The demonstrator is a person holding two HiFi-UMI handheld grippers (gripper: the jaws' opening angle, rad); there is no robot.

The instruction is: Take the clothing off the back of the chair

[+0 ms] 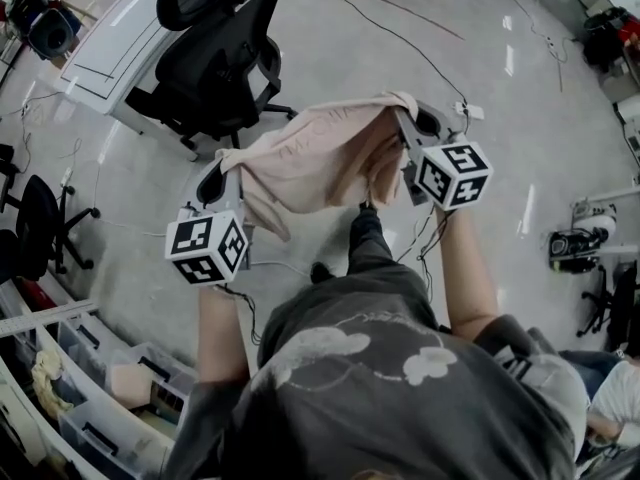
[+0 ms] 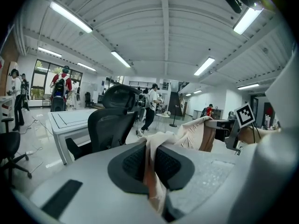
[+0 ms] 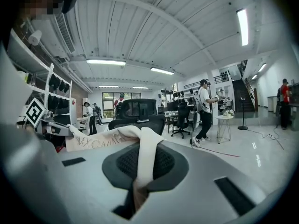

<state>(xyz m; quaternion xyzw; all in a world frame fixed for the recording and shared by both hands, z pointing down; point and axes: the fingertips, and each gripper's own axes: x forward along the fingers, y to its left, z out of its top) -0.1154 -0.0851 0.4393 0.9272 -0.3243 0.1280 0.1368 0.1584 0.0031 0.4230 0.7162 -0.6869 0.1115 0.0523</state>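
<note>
Garment: your pale pink garment (image 1: 310, 163) hangs spread between both grippers, clear of the black office chair (image 1: 215, 58) at 11 o'clock.
Left gripper (image 1: 212, 182): its fingers are clenched on a thin fold of the garment's edge.
Right gripper (image 1: 405, 120): its fingers are clenched on a narrow band of cloth, at 1 o'clock.
Slip risk: both holds take little cloth, so pulling your hands apart could tug an edge free.
Drop risk: if one side lets go, the garment swings down toward the floor.
Snag risk: drifting toward 11 o'clock could catch the loose hem on the chair.
</note>
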